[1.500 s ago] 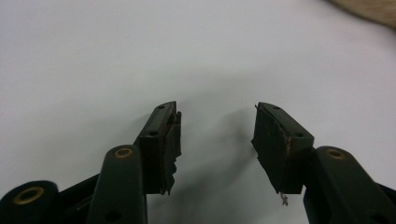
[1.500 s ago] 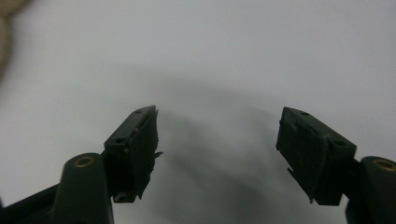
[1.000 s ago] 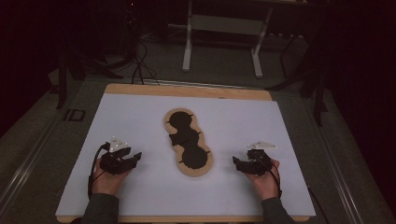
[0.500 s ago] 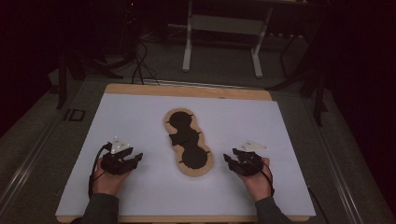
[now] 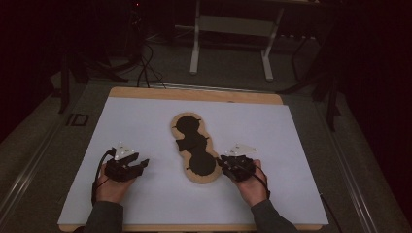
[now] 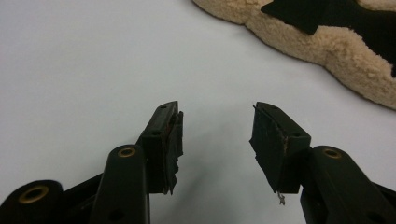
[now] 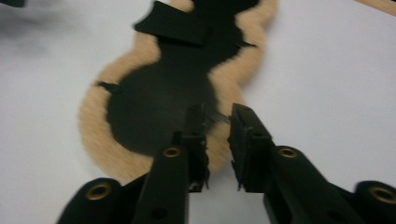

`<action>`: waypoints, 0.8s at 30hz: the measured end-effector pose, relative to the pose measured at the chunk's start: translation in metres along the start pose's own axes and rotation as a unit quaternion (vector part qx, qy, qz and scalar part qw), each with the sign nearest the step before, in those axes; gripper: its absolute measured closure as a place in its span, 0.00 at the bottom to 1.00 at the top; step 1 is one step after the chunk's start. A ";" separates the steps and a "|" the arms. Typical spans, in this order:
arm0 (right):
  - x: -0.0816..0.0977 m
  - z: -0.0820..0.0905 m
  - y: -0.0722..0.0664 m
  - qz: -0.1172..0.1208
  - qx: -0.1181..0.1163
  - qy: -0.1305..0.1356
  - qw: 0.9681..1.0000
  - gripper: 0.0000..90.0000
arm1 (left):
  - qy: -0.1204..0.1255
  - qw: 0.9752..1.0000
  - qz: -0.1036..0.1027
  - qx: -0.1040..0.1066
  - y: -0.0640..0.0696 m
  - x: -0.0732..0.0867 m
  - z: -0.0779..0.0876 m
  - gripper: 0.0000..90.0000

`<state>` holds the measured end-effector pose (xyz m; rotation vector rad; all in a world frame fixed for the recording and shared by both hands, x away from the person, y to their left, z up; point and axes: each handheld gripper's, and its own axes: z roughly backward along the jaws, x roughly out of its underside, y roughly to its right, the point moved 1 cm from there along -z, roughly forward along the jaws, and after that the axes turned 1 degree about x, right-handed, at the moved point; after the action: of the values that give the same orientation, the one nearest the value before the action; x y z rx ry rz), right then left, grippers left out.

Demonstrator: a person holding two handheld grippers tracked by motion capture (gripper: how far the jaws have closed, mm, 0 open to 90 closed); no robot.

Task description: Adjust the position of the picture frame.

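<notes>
1. Left gripper [image 5: 141, 165] near the table's front-left on the white sheet [image 5: 145, 126], jaws spread wide, nothing between them.
2. Right gripper [image 5: 221, 162] at the near end of the fleece pad [image 5: 197, 178]; jaws have just been closing, a narrow gap left, over the tan edge, not clamped.
3. Fleece pad, tan rim, black centre, lies mid-table, long axis running away from the person.

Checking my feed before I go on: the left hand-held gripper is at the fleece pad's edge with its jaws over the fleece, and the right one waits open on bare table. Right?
No, the sides are swapped. The right hand-held gripper is at the fleece pad, jaws narrowed over its edge, as the right gripper view shows. The left hand-held gripper waits open over the bare table.
</notes>
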<state>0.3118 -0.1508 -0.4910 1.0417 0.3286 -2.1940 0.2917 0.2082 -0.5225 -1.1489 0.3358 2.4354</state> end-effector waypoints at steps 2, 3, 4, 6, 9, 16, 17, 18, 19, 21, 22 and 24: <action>-0.004 -0.006 -0.007 0.008 -0.010 -0.001 1.000 0.90 | 0.001 1.000 -0.002 0.000 0.001 0.000 0.000 0.58; -0.005 -0.010 -0.010 0.012 -0.014 -0.003 1.000 0.92 | 0.002 1.000 -0.001 0.000 0.001 0.000 0.000 0.58; -0.007 -0.013 -0.012 0.018 -0.018 -0.005 1.000 0.94 | 0.003 1.000 0.002 0.001 0.001 0.000 0.000 0.58; -0.008 -0.018 -0.017 0.024 -0.022 -0.008 0.999 0.98 | 0.004 1.000 0.003 0.001 0.001 0.000 0.000 0.58; -0.010 -0.026 -0.023 0.022 -0.029 -0.009 0.999 1.00 | 0.004 1.000 0.004 0.002 0.000 0.000 0.001 0.58; -0.015 -0.040 -0.033 0.018 -0.037 -0.013 0.999 1.00 | 0.002 1.000 0.005 0.001 0.000 -0.001 0.000 0.57; -0.015 -0.042 -0.034 0.017 -0.039 -0.014 0.999 1.00 | 0.002 1.000 0.005 0.001 0.000 -0.001 0.000 0.57; -0.016 -0.043 -0.035 0.016 -0.039 -0.014 0.999 1.00 | 0.002 1.000 0.005 0.001 0.000 -0.001 0.000 0.57; -0.017 -0.046 -0.037 0.017 -0.039 -0.015 0.999 1.00 | 0.002 1.000 0.006 0.001 0.000 -0.001 0.000 0.57; -0.019 -0.049 -0.040 0.020 -0.040 -0.016 0.999 1.00 | 0.002 1.000 0.006 0.001 0.000 -0.001 0.000 0.57; -0.020 -0.052 -0.042 0.020 -0.042 -0.018 0.999 1.00 | 0.001 1.000 0.005 0.001 0.000 -0.001 0.000 0.57; -0.022 -0.055 -0.045 0.024 -0.042 -0.019 0.999 1.00 | 0.002 1.000 0.005 0.001 0.000 -0.001 0.000 0.57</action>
<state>0.3240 -0.0800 -0.5124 0.9517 0.3710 -2.1361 0.2920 0.2076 -0.5218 -1.1544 0.3459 2.4410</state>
